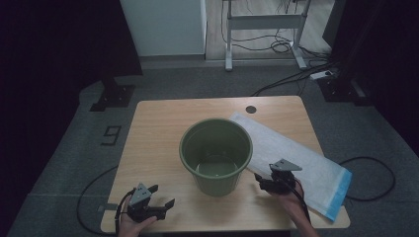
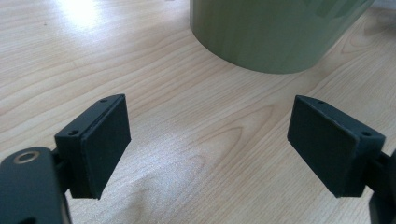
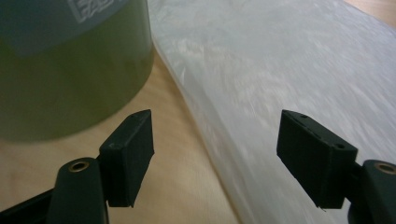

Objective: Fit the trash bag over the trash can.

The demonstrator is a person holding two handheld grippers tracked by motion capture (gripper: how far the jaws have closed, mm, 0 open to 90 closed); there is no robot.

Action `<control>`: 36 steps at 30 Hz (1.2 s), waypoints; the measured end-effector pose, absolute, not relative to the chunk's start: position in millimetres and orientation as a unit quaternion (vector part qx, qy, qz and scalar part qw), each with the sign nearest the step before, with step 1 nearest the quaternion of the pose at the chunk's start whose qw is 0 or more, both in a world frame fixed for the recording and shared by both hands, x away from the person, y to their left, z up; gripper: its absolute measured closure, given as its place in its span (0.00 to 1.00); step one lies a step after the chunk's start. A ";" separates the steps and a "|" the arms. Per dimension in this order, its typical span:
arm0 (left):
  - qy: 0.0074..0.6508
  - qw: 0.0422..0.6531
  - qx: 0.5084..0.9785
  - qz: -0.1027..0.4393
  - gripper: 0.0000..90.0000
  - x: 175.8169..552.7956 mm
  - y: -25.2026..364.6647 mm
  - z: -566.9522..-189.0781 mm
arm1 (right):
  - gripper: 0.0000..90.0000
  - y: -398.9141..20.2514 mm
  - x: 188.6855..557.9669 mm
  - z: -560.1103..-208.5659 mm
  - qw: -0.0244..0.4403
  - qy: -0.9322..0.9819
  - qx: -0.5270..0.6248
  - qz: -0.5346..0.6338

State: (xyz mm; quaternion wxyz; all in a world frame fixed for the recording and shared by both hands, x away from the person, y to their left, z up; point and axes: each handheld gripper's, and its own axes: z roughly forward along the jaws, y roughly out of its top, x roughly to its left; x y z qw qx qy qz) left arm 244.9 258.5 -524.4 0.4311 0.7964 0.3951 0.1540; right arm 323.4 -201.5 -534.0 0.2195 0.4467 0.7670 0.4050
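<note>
A green plastic bucket (image 1: 216,178) stands upright in the middle of the wooden table (image 1: 158,128), and nothing shows inside it. A long white bag (image 1: 296,153) with a blue end lies flat to its right. My right gripper (image 1: 267,178) hovers at the bag's near edge beside the bucket. In the right gripper view the right gripper (image 3: 215,144) is open, with nothing between its jaws, the bucket (image 3: 70,70) to the left and the bag (image 3: 289,60) ahead. My left gripper (image 1: 162,194) rests at the table's front left corner. The left gripper (image 2: 210,140) is open over bare wood, short of the bucket (image 2: 271,32).
A round cable hole (image 1: 251,109) sits near the table's far edge. Beyond the table are a white desk frame (image 1: 264,22), floor cables (image 1: 296,76) and a black stand base (image 1: 112,96). A black cable (image 1: 368,163) loops on the floor at the right.
</note>
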 end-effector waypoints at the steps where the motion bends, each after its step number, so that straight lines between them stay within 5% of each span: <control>1: 0.396 0.433 0.795 0.154 0.14 245.0 259.4 -523.9 | 0.29 -197.9 329.0 -536.3 0.215 0.766 0.451 0.405; 25: 0.401 0.432 0.792 0.159 0.16 246.6 266.1 -525.0 | 0.36 -165.5 369.1 -553.6 0.218 0.770 0.478 0.362; 30: 0.399 0.431 0.794 0.157 0.16 246.6 264.0 -525.6 | 0.50 -166.5 369.4 -553.4 0.225 0.768 0.479 0.360; 36: 0.401 0.434 0.790 0.162 0.16 246.0 264.7 -524.9 | 0.88 -168.9 371.5 -551.8 0.223 0.772 0.472 0.363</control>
